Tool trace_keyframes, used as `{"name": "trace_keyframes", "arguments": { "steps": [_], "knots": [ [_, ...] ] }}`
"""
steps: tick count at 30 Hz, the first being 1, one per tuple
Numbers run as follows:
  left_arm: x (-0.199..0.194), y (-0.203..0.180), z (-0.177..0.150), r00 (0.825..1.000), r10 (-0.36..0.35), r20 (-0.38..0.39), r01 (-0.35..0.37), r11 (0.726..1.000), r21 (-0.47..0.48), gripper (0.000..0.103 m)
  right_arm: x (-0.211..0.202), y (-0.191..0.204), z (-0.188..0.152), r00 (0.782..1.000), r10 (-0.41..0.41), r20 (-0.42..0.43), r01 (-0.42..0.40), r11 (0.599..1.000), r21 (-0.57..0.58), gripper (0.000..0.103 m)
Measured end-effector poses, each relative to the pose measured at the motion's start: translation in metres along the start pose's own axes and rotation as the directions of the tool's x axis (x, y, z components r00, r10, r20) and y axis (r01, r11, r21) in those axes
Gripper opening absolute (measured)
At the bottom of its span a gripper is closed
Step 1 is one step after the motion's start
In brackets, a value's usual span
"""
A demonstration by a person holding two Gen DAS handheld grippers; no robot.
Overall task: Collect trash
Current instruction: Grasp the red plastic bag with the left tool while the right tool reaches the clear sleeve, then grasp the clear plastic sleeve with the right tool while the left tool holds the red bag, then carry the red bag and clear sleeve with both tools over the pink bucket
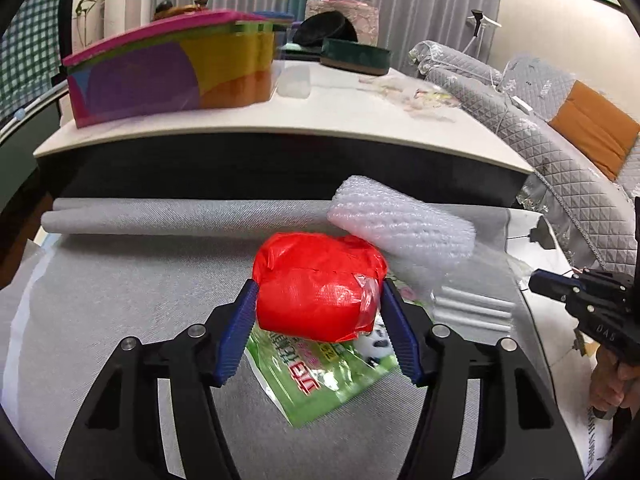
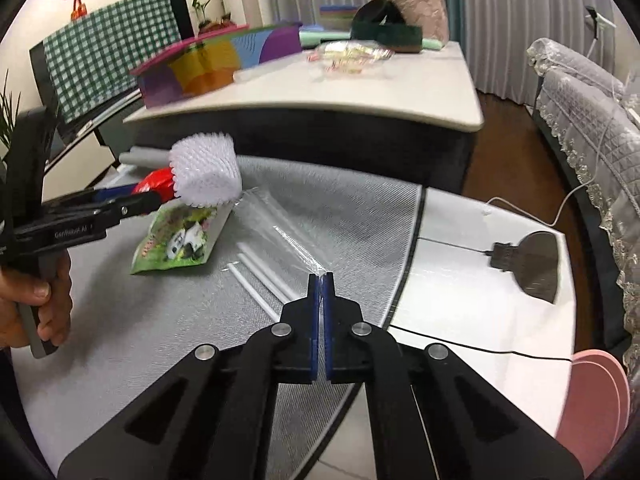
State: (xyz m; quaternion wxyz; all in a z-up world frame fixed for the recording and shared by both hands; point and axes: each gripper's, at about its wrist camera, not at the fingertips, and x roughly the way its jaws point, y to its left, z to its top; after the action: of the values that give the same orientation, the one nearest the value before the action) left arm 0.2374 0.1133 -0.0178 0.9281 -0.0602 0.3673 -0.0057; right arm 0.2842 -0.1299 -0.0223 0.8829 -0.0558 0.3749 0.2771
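Observation:
My left gripper (image 1: 318, 292) is shut on a crumpled red plastic bag (image 1: 316, 282), its blue pads pressed on both sides. Under it lies a green snack wrapper (image 1: 320, 376) on the grey mat (image 1: 120, 300). A white bubble-wrap roll (image 1: 404, 224) sits just behind and right of the red bag. In the right wrist view my right gripper (image 2: 321, 280) is shut on the corner of a clear plastic bag (image 2: 280, 224) that lies over white straws (image 2: 260, 276). That view also shows the left gripper (image 2: 132, 200), the red bag (image 2: 156, 182), the wrapper (image 2: 178, 240) and the bubble wrap (image 2: 206, 168).
A low table (image 1: 280, 120) behind the mat carries a colourful box (image 1: 168, 68), a dark round tin (image 1: 356, 56) and clear wrappers (image 2: 348, 56). A grey quilted sofa (image 1: 560, 140) stands at the right. A dark dustpan (image 2: 532, 264) and a cable lie on the white surface.

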Motion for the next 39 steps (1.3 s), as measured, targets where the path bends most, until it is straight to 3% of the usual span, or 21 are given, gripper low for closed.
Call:
{"name": "trace_keyframes", "arguments": {
  "steps": [20, 39],
  "knots": [
    [-0.068, -0.049, -0.014, 0.996, -0.059, 0.069, 0.054, 0.996, 0.066, 0.060, -0.100, -0.003, -0.008, 0.989, -0.069, 0.130, 0.062, 0.996, 0.060, 0.002],
    [-0.069, -0.098, -0.011, 0.986, -0.142, 0.092, 0.131, 0.985, 0.114, 0.060, -0.152, -0.029, -0.027, 0.973, -0.161, 0.165, 0.142, 0.983, 0.116, 0.002]
  ]
}}
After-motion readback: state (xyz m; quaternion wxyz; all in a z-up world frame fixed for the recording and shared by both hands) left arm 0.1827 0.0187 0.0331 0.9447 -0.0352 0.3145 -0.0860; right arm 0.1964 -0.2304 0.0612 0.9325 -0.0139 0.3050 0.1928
